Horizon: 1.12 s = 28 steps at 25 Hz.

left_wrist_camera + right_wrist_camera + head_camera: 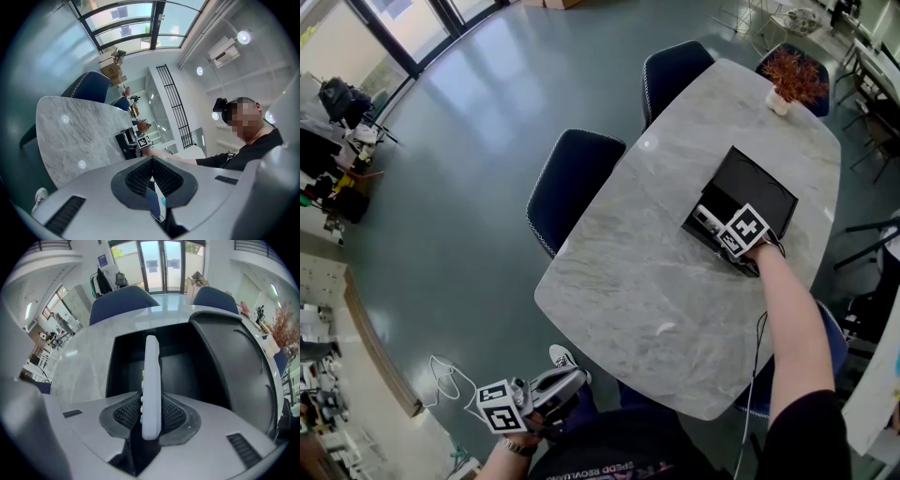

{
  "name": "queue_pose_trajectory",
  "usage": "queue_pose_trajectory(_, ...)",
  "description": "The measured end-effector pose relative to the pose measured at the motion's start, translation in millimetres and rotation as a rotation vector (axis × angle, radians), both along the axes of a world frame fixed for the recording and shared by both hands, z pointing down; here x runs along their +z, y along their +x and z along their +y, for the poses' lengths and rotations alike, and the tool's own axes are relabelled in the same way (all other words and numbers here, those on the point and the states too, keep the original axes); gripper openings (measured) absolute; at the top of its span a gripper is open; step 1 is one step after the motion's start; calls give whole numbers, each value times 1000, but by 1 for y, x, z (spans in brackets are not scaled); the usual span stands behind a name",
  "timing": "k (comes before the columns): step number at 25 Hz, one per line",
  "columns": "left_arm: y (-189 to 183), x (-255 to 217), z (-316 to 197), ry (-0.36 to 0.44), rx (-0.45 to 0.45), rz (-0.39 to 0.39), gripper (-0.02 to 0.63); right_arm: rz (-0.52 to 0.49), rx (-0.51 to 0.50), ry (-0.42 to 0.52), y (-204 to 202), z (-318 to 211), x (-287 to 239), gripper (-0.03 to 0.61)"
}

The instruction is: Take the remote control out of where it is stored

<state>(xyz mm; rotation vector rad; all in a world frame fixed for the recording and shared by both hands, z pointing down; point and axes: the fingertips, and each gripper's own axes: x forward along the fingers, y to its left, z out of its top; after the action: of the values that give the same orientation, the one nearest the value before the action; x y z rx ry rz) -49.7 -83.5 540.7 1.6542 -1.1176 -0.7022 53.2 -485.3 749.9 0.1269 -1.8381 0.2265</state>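
Observation:
An open black box [748,184] lies on the marble table [647,281], its lid [232,357] tilted back to the right. The white remote control [151,376] stands edge-on over the box's dark inside [126,362], buttons facing left. My right gripper [151,417] is shut on the remote's near end, both pads pressing its sides. In the head view that right gripper [727,234] reaches into the box and a pale part of the remote [707,219] shows beside it. My left gripper [565,384] hangs low off the table's near edge, its left gripper [151,161] pads together and holding nothing.
Two dark blue chairs [572,183] [675,70] stand along the table's far-left side. A white vase with a reddish dried plant [792,80] sits at the table's far end. Grey floor surrounds the table; glass doors [164,263] lie beyond.

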Motion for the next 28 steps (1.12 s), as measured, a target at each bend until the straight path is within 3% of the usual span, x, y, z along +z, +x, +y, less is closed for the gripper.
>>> queue_pose_trajectory(12,-2,-1,2,1,1,2,6,-20,45,2,1,-3,-2,114)
queue_pose_trajectory(19,-4,2,2,21,37,10,6,-124,140,54,7,-12,-35,114)
queue_pose_trajectory(23,0,-3,-5,45,84,10,6,-286,274,45,19,-12,-75,114)
queue_pose_trajectory(28,0,-13,-11,67,147,10,6,-706,629,-143,28,-1,-141,114)
